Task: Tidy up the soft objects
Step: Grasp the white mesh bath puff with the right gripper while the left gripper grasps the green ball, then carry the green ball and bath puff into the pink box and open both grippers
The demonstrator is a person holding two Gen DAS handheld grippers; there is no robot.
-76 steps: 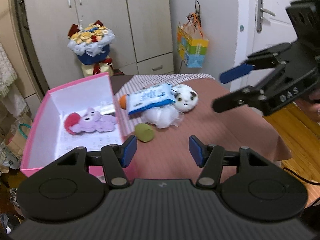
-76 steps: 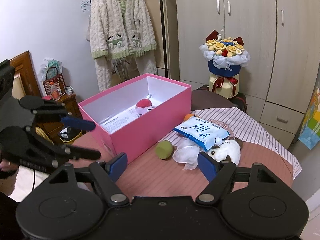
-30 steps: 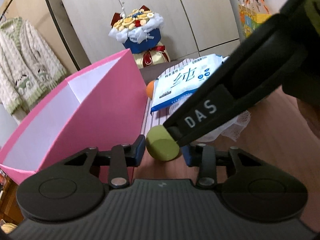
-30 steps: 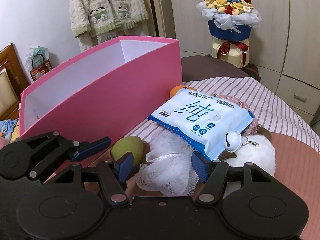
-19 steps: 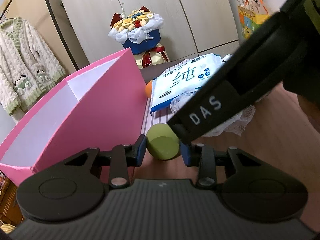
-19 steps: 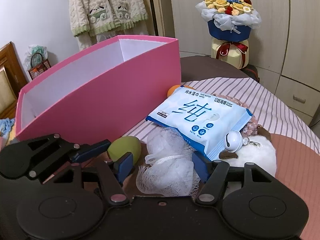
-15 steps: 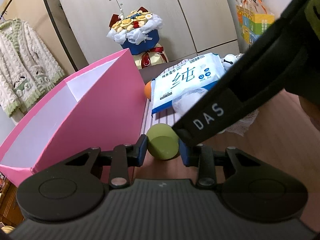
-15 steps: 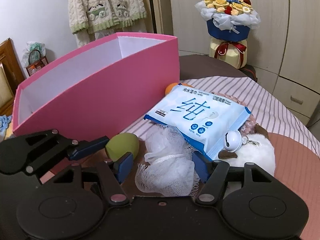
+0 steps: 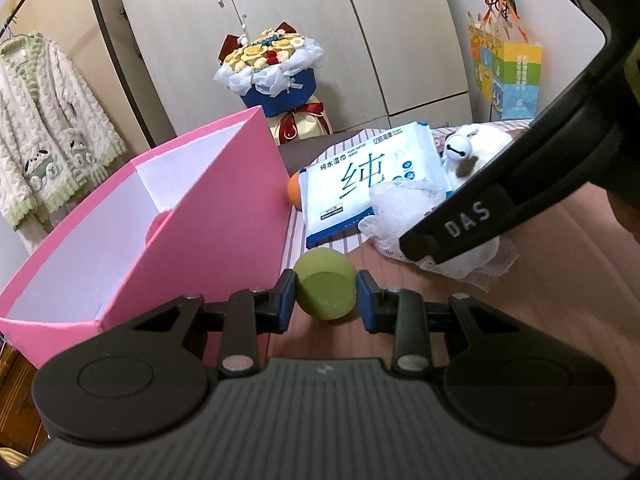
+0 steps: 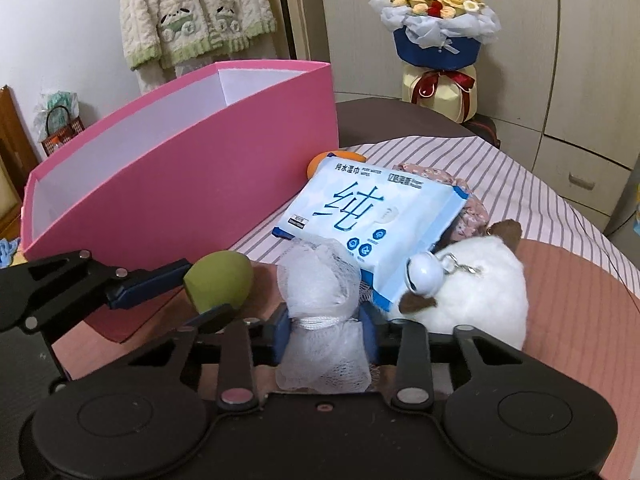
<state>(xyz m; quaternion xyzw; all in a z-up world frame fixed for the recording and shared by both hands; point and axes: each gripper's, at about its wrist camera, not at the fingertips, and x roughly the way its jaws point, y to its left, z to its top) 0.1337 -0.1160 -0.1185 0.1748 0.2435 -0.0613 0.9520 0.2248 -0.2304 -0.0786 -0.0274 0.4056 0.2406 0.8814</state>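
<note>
My left gripper (image 9: 326, 302) is shut on a green egg-shaped sponge (image 9: 325, 288), beside the pink box (image 9: 224, 216). The sponge also shows in the right wrist view (image 10: 219, 282), held between the left gripper's fingers (image 10: 148, 280). My right gripper (image 10: 326, 336) is shut on a white mesh bath puff (image 10: 320, 288); the puff also shows in the left wrist view (image 9: 404, 204). A blue wet-wipes pack (image 10: 364, 216) leans over the puff and a white plush toy (image 10: 476, 292) with a bell.
An orange ball (image 10: 336, 160) lies behind the wipes pack against the pink box (image 10: 200, 176). A floral fabric item (image 10: 468, 208) sits under the pack. A flower bouquet (image 10: 436, 36) stands behind the table by the wardrobe. A striped cloth (image 10: 520, 184) covers the far table end.
Both grippers have closed: the left on the green sponge, the right on the white mesh puff. The puff looks squeezed and slightly drawn toward the right gripper.
</note>
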